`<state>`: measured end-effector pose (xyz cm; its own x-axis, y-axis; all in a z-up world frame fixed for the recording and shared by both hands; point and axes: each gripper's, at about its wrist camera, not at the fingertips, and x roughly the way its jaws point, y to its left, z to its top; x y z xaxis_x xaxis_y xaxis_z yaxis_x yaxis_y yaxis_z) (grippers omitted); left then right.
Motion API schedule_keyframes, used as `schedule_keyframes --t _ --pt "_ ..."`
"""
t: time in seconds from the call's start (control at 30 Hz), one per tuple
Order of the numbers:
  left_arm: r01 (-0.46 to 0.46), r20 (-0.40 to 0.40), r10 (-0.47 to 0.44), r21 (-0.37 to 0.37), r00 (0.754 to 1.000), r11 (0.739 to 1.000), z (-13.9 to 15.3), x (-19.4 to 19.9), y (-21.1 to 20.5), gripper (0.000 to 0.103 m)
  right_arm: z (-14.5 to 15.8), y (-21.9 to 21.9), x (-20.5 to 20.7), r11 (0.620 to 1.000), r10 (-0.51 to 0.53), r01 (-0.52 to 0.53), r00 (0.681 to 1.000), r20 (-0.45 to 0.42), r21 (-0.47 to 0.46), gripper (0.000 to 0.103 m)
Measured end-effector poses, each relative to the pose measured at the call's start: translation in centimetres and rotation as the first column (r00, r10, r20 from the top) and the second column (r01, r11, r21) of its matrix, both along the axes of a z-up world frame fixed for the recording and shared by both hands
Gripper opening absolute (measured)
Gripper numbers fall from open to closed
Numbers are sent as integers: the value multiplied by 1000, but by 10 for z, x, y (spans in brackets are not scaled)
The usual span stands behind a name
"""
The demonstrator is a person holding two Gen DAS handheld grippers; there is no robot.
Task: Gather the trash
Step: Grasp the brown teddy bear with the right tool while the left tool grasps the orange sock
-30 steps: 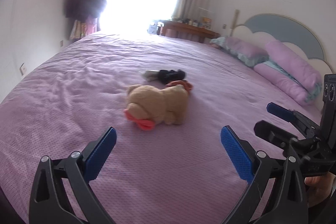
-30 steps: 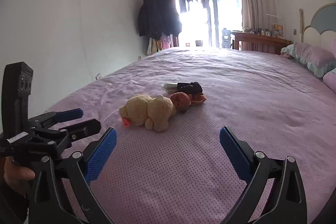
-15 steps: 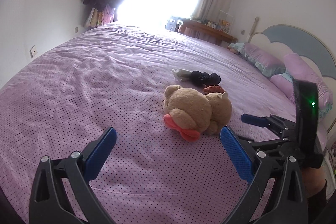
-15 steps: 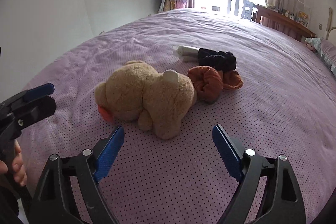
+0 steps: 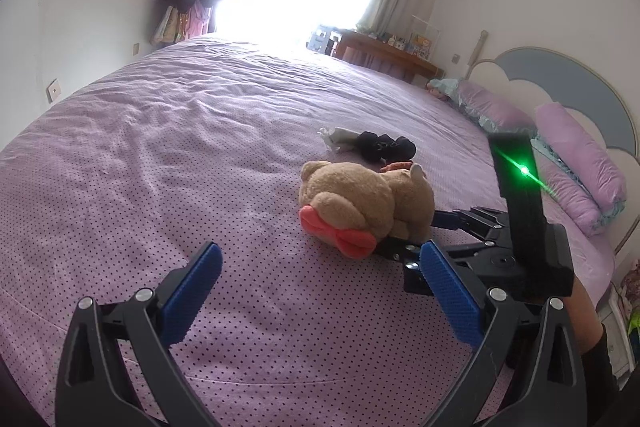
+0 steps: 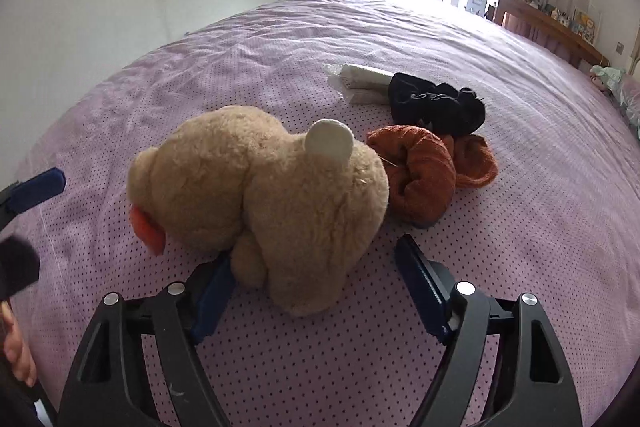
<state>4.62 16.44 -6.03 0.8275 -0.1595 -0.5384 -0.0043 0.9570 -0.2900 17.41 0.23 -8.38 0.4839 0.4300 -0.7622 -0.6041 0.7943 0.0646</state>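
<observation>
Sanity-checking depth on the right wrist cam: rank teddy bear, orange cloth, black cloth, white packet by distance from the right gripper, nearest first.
From the right gripper, whose jaws are closing:
1. Teddy bear, partly between the fingers.
2. Orange cloth, just behind the bear, to the right.
3. Black cloth, behind the orange one.
4. White packet, left of the black cloth, slightly farther.

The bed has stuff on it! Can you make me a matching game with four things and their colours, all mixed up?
Things:
1. teddy bear
2. rolled cloth
3. bundle behind it
4. bow on the bear

Colours:
A. black
B. coral pink
C. tan
D. rusty orange

Pairs: 1-C, 2-D, 3-A, 4-B
</observation>
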Motion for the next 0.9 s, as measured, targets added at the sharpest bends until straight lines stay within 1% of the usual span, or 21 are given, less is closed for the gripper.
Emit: schedule_keyframes --t 0.1,0.13,0.17,0.23,0.3,0.33,0.47,0.63,0.67,0.9 --pt "1 0 -1 9 1000 1000 1 0 -2 99 2 3 1 1000 7 -7 1000 10 -1 75" --pt "2 -1 -2 8 1000 1000 1 1 -2 99 2 4 1 1000 13 -13 1000 10 2 71" --pt "0 1 0 8 1000 1000 1 1 -2 99 2 5 2 1000 18 -18 1000 5 5 64" --pt "-1 -4 1 8 1000 1000 2 3 -2 99 2 6 1 1000 10 -10 1000 8 -5 56" --pt "-3 -1 3 6 1000 1000 3 2 -1 99 2 7 0 1000 29 -29 1000 -2 10 42" --pt "-3 -2 3 9 1000 1000 3 3 -1 99 2 6 -1 1000 27 -27 1000 0 13 40" --pt "-2 -2 2 18 1000 1000 4 4 -3 99 4 2 -7 999 34 -34 999 5 34 39" --pt "-1 -4 1 27 1000 1000 6 7 -7 99 13 -14 -17 994 41 -44 999 32 100 38" --pt "-1 -5 1 25 1000 1000 6 8 -8 99 14 -19 -18 992 45 -48 999 25 116 38" --pt "9 4 -9 18 1000 1000 8 12 -19 99 17 -51 -31 988 10 -15 999 33 154 38"
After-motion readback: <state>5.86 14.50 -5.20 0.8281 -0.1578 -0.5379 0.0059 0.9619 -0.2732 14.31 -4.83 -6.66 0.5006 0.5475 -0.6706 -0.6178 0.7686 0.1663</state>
